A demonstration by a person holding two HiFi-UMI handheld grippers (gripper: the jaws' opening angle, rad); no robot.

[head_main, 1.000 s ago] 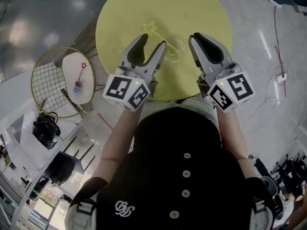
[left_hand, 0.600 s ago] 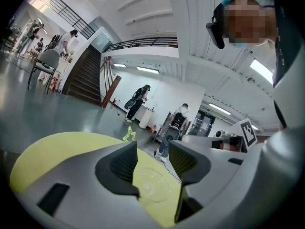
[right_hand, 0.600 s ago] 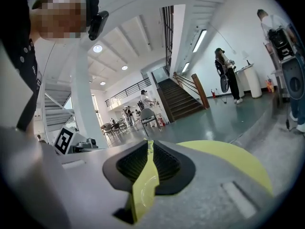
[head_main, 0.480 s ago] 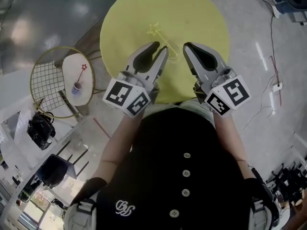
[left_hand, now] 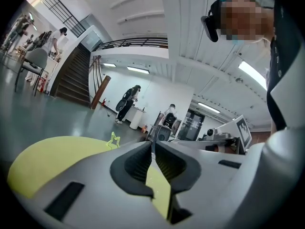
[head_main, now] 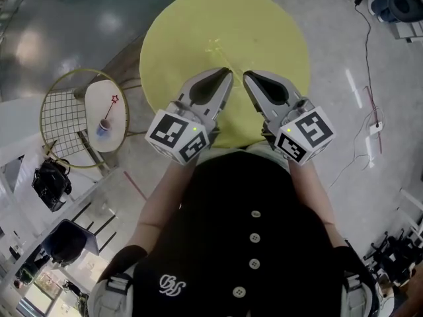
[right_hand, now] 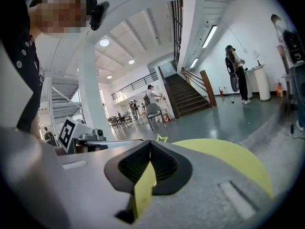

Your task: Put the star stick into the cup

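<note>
A pale yellow-green star stick lies on the round yellow table, just beyond both grippers. Its star shows above the jaw tips in the left gripper view and the right gripper view. My left gripper hovers over the table's near half; its jaws are closing, tips almost touching, nothing between them. My right gripper is right beside it, shut and empty. I cannot see the cup; the two grippers cover the spot between them.
Left of the table stands a small white side table inside a round wire frame, with another star stick in a small cup. A black bag lies on the floor below it. Cables run along the floor at right.
Both grippers have drawn together near the table's middle and their jaws have come from wide open to closed. The clear cup seen between them earlier is hidden now.
</note>
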